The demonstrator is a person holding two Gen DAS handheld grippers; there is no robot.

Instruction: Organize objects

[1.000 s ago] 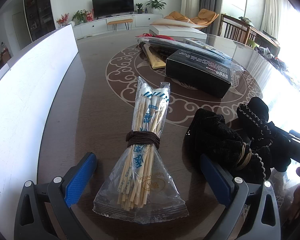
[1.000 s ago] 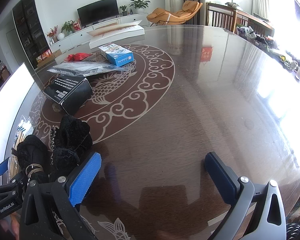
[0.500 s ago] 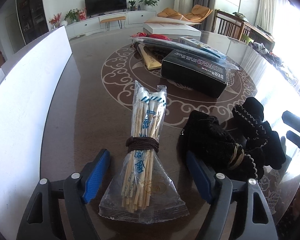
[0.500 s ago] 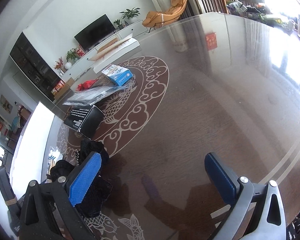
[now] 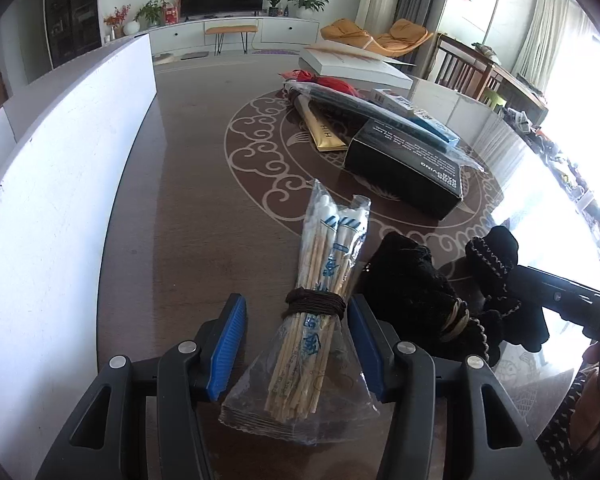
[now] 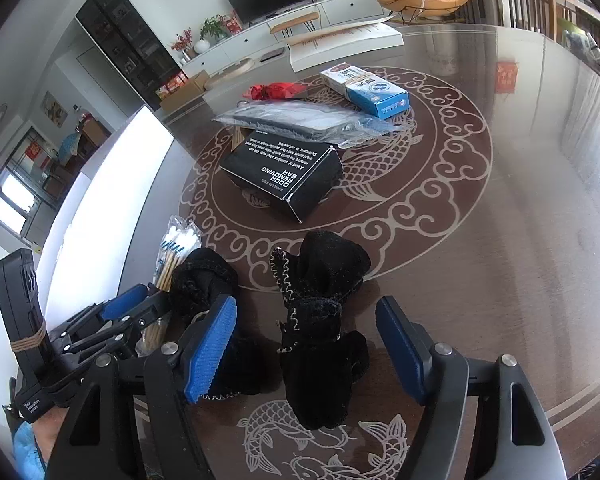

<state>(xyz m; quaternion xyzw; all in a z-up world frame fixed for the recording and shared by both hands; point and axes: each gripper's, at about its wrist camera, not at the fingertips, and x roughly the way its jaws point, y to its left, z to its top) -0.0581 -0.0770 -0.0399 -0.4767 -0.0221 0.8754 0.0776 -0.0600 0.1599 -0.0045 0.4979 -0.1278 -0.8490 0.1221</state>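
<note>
A clear bag of wooden cotton swabs (image 5: 320, 304), tied with dark cord, lies on the brown patterned table (image 5: 188, 208). My left gripper (image 5: 298, 346) straddles the bag at the cord, jaws open, the right pad near or touching the bag. The bag also shows in the right wrist view (image 6: 176, 252). Two black fabric pouches lie to its right (image 5: 412, 296) (image 5: 500, 280). My right gripper (image 6: 306, 352) is open around the nearer black pouch (image 6: 320, 340), pads apart from it. The left gripper (image 6: 116, 320) shows at that view's left.
A black box (image 5: 404, 168), a plastic-wrapped dark item (image 6: 300, 120), a blue-white box (image 6: 368, 88), a gold packet (image 5: 324, 132), a red item (image 6: 276, 90) and a white flat box (image 5: 352, 66) lie farther back. A white board (image 5: 52, 184) stands along the table's left edge.
My left gripper moved forward along the swab bag and narrowed its jaws around it. My right gripper swung left and now straddles a black pouch.
</note>
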